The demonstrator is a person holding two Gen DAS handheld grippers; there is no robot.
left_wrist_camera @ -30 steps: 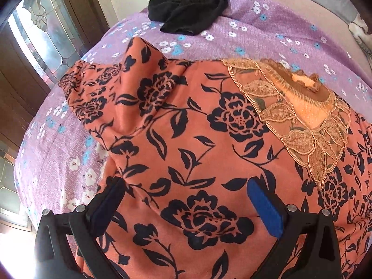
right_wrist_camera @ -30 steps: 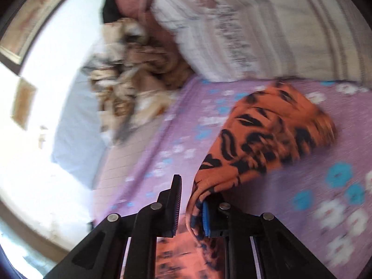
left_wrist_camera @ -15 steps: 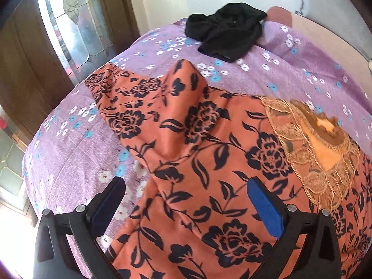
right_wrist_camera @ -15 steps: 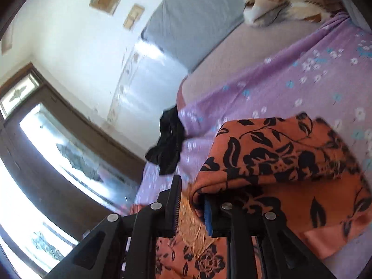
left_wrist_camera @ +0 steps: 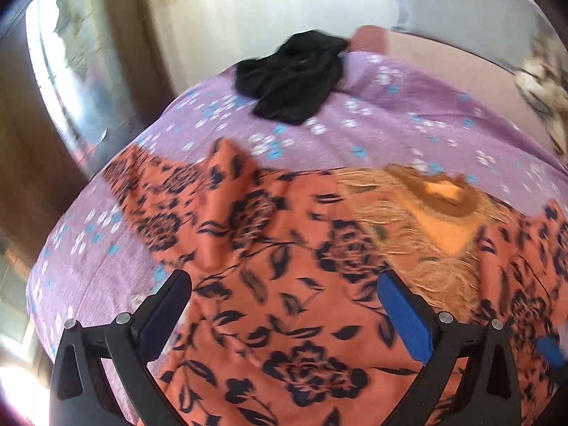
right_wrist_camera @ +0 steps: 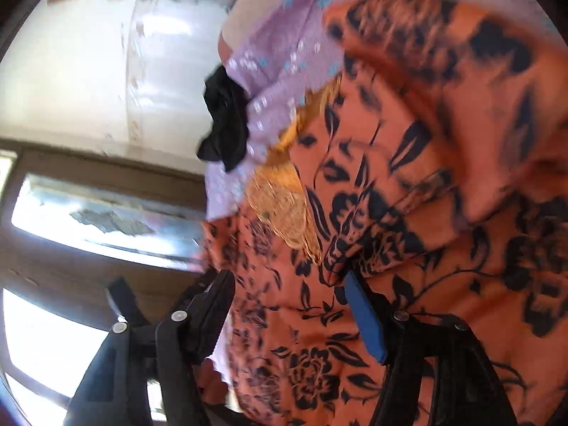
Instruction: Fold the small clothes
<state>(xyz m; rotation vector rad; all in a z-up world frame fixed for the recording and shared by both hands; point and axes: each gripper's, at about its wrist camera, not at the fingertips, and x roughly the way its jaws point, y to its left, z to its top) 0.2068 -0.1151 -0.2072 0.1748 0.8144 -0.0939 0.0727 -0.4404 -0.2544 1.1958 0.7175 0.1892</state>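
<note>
The orange garment [left_wrist_camera: 284, 284], printed with black roses and leaves, lies spread over the purple flowered bedsheet [left_wrist_camera: 390, 120] and fills the lower half of the left wrist view. A ridge of cloth stands up at about 10 o'clock from the frame's middle, and its gold embroidered neckline [left_wrist_camera: 436, 220] sits at 3 o'clock, open toward the far side of the bed. The left gripper [left_wrist_camera: 284, 305] hangs over the cloth with its jaws spread wide and nothing between them; the fabric below looks blurred.

In the right wrist view the same garment [right_wrist_camera: 408, 213] takes up the whole right side, from 12 down to 6 o'clock, with a folded-over layer humped at the top right and the neckline [right_wrist_camera: 284, 206] near the centre. The right gripper [right_wrist_camera: 294, 305] is parted to a middling width; a fold of the orange cloth sits just beside its blue-padded finger [right_wrist_camera: 365, 323], but blur hides whether the two touch.

Beyond the garment, a crumpled black cloth [left_wrist_camera: 294, 74] lies on the sheet at 12 o'clock, well apart from the orange piece. A glazed wooden door [left_wrist_camera: 53, 81] stands at 9 to 10 o'clock, and a brown patterned blanket [left_wrist_camera: 543, 81] shows at 2 o'clock at the bed's edge.
</note>
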